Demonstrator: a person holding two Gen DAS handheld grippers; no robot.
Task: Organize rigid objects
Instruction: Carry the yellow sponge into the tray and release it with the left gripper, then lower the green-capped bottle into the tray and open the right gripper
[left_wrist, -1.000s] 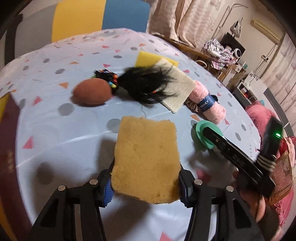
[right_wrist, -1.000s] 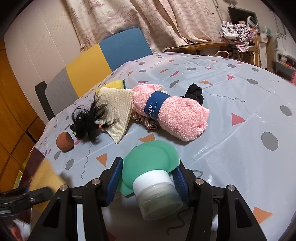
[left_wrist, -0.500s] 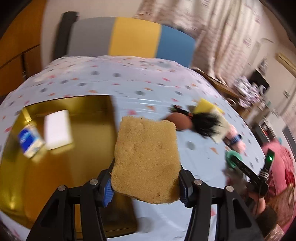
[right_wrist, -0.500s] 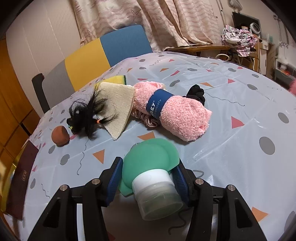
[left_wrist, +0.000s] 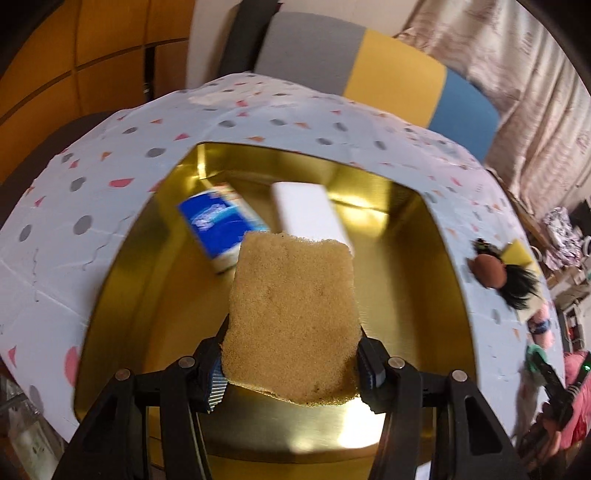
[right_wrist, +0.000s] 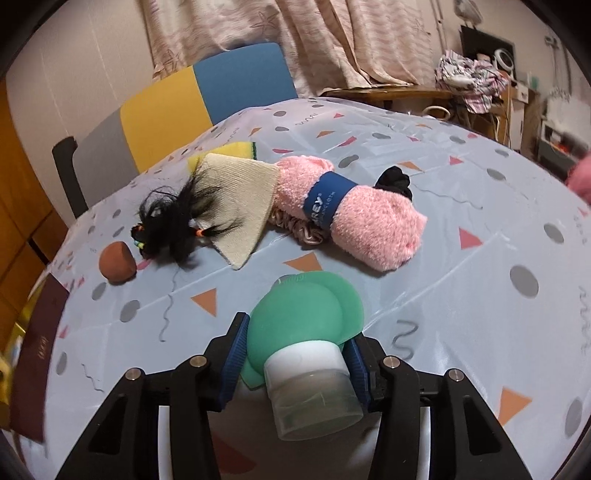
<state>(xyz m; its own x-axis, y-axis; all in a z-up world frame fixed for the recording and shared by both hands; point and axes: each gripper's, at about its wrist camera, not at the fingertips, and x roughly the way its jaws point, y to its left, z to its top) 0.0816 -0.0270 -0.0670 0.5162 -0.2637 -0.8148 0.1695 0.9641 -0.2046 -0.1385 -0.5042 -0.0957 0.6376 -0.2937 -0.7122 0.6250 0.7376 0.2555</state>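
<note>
Over a shallow gold metal tray (left_wrist: 436, 229) set on the counter (left_wrist: 92, 192) with its pale blue, confetti-printed cloth, the left claw (left_wrist: 291, 373) grips a coarse, tan, roughly rectangular sponge (left_wrist: 293, 314) by its lower edges, jaws closed about as wide as the sponge itself. Inside the tray lie a white rectangular block (left_wrist: 308, 212) and a blue-and-white packet (left_wrist: 221, 225), side by side, both blurred. The step in hand appears to be the drop-off: the next move likely calls for lowering the sponge onto bare tray floor near them, then opening. The right claw (right_wrist: 295, 363) pinches a squat green silicone bottle with a white cap (right_wrist: 304, 336) low over the counter, awaiting its turn. Beyond it sit a fluffy pink rolled towel with a blue band (right_wrist: 354, 218), a ribbed beige cloth (right_wrist: 240, 199), a tuft of black hair (right_wrist: 173, 218) and a smooth brown egg-shaped sponge (right_wrist: 117, 263).
</note>
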